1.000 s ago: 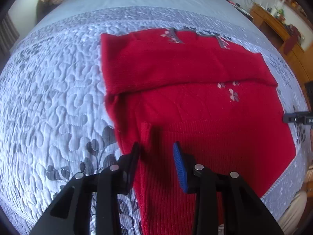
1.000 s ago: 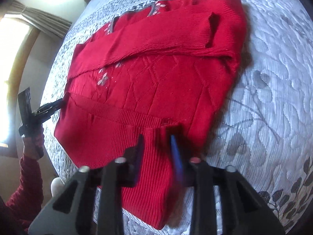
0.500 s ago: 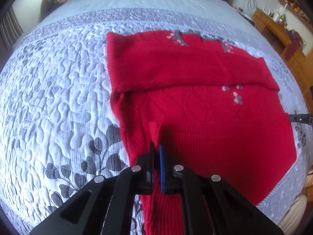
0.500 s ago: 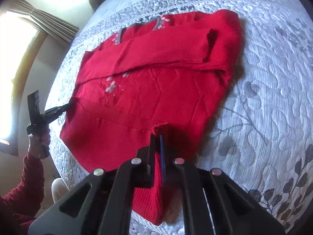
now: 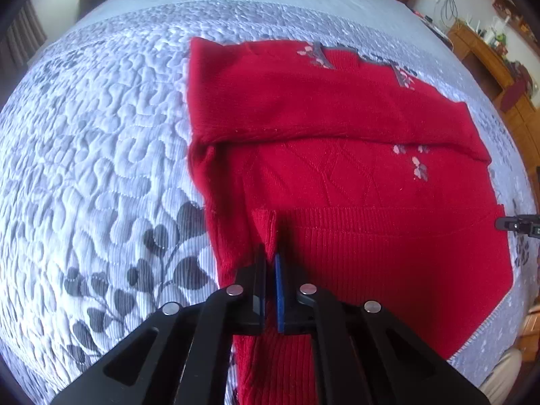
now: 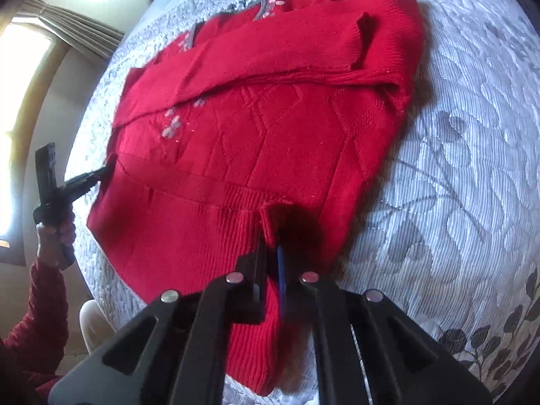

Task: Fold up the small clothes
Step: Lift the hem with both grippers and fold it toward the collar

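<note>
Looking across a grey quilted bedspread (image 5: 111, 155) with leaf print, I see a wooden dresser (image 5: 486, 57) from the left wrist; only the right wrist shows curtains (image 6: 77, 30). Both my left gripper (image 5: 271, 270) and right gripper (image 6: 270, 260) pinch the ribbed hem of the red sweater (image 5: 337, 182), lying flat with sleeves folded across.

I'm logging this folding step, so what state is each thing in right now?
Red sweater: flat on the bed, sleeves folded across the chest, bottom hem pinched up at both corners.
Left gripper: shut on the ribbed hem.
Right gripper: shut on the ribbed hem.
Quilted bedspread: spread under the sweater.
</note>
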The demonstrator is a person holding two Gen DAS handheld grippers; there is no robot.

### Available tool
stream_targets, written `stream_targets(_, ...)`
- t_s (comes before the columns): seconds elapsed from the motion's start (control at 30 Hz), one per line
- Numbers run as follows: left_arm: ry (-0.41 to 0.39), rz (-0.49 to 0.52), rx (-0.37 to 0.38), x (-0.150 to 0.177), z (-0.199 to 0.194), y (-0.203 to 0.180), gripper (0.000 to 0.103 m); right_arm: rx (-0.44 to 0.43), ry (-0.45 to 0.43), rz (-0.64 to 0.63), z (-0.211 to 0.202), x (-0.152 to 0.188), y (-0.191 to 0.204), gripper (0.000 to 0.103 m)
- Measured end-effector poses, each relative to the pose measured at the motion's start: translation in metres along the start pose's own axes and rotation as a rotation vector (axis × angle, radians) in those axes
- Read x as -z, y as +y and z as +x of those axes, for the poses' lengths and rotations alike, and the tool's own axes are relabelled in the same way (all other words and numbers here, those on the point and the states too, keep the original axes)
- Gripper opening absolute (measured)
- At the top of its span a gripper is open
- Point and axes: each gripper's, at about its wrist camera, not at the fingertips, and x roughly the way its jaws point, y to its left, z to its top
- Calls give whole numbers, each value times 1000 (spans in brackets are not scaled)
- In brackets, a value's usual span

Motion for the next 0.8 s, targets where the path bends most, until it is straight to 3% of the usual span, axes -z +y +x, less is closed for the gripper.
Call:
stream_targets(0.27, -144, -59, 46, -12, -50, 4, 3, -75, -143, -7, -58, -14, 8, 3)
stream_targets(0.47, -279, -67, 1, -77, -80, 2, 4, -61, -227, 19, -91, -65, 6, 3)
stream_targets(0.6, -315, -68, -57, -129, -68, 0, 4, -21, -244, 55, -92, -121, -5, 3)
stream_targets(0.8, -295, -57, -157, -198, -11, 2, 4, 86, -217, 101, -56, -200, -25, 3)
